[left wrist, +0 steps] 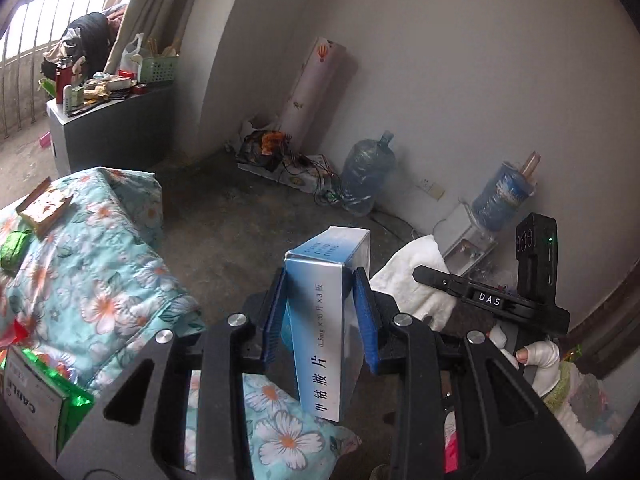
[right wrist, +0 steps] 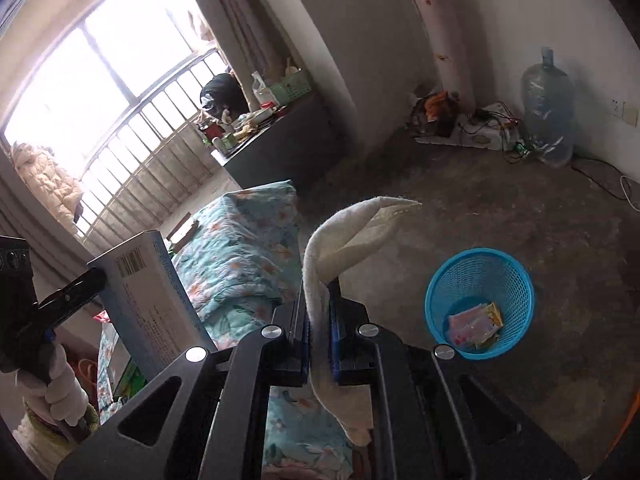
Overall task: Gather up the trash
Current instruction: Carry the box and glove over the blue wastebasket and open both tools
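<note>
My left gripper [left wrist: 320, 276] is shut on a blue and white medicine box [left wrist: 324, 312], held upright between its blue pads above the bed's edge. The same medicine box [right wrist: 148, 304] shows at the left of the right wrist view. My right gripper [right wrist: 319, 284] is shut on a white cloth [right wrist: 344, 240] that curls up and over the fingers; the white cloth [left wrist: 404, 276] also appears to the right of the left gripper. A blue mesh basket [right wrist: 480, 304] stands on the concrete floor right of my right gripper, with a few wrappers [right wrist: 476, 326] inside.
A bed with a floral quilt [left wrist: 100, 264] holds a small box [left wrist: 44, 208] and green packets [left wrist: 14, 250]. A cluttered cabinet [left wrist: 112, 128] stands by the barred window. A water jug [right wrist: 548, 112], wires and a rolled mat [right wrist: 444, 36] line the far wall.
</note>
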A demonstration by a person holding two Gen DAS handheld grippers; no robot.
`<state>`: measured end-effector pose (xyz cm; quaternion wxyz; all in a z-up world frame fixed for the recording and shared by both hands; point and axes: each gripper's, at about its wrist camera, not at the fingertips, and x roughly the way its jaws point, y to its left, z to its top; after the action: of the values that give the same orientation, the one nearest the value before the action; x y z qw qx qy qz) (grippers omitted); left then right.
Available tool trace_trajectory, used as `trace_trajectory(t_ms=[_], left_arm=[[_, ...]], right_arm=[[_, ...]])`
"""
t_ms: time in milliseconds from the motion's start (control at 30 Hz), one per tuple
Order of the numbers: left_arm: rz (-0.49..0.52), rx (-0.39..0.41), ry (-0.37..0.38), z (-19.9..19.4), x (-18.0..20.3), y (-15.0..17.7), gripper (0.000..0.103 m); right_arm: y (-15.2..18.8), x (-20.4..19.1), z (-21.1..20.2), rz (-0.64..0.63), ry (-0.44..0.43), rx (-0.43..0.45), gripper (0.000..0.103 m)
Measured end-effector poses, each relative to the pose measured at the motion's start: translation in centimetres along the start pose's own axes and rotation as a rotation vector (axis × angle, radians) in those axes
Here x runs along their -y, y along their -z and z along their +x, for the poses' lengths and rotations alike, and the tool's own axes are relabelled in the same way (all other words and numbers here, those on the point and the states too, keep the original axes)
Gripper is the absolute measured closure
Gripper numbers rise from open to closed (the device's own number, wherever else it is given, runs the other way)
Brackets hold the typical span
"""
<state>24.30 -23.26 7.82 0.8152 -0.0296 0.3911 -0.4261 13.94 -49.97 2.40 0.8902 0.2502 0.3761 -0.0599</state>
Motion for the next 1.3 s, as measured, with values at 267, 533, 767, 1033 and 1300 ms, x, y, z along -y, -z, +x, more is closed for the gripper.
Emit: trace_trajectory(t_ms=[267,533,767,1033,1300], left_arm=[[0.059,-0.205,0.023,19.6,3.8,0.2,0.072],[0.015,-0.288,-0.045,31.8,3.1,1.7,0.062],[-0.029,-0.253,-0.083,32.0,1.8,1.8,0.043],[-0.056,-0.151,-0.056,24.6,2.1,-0.1,0.031],[-0.014,0.017,-0.017,8.3,2.6,0.1,0.02]], right_arm=[[-0.8,11.5,9.3,0.146,0.178,-0.056,0.095],[-0.5,20.5,17.3,0.299,0.293,-0.096,0.072],[1.2,22.3,19.3,0.349,0.304,-0.098,0.061],[1.8,16.4,14.0,0.23,0.267,-0.029,0.055],[2.4,3.3,3.2,-0.009,0.177,0.239,0.028]])
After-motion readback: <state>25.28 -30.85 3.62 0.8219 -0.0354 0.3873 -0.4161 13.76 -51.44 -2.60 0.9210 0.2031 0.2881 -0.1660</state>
